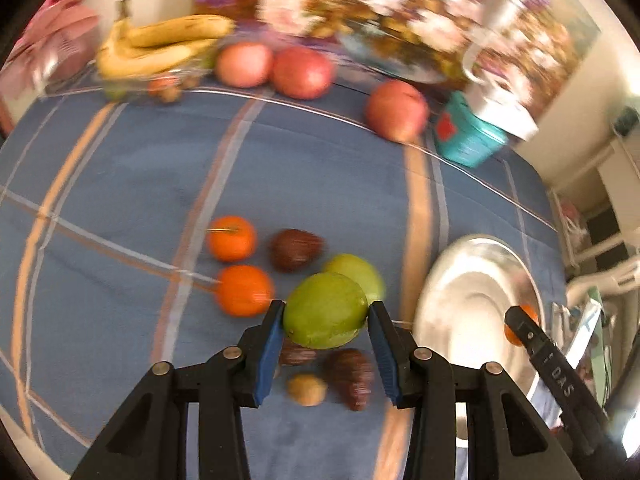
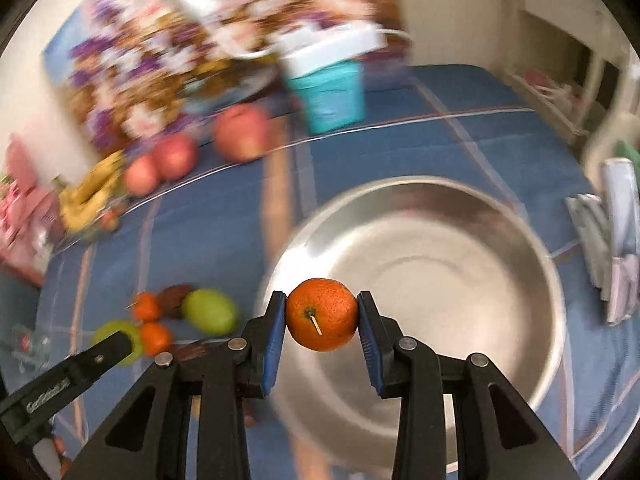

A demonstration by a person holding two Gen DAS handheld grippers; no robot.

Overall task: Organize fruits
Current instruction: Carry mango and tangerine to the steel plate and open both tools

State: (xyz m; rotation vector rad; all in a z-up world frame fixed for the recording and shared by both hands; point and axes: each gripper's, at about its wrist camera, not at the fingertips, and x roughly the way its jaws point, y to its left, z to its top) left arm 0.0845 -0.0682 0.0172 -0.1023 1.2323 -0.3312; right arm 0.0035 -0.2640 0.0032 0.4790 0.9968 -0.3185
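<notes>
Steel bowl (image 2: 420, 240) sits near the table's (image 1: 320, 168) right edge. Beside it the left gripper (image 1: 326, 316) pinches a green fruit (image 1: 325, 310) above the loose fruit pile. Over the bowl's near rim, the right gripper (image 2: 322, 314) clamps an orange (image 2: 322, 314).

blue plaid tablecloth (image 1: 320, 168), fruits, steel bowl (image 2: 520, 240)

The left wrist view looks forward and down along its fingers, close above the small fruits (image 1: 280, 276). The right wrist view looks down into the bowl (image 2: 500, 216). Both views share the bowl (image 1: 452, 264), fruits (image 2: 176, 312) and apples (image 1: 304, 72).
</notes>
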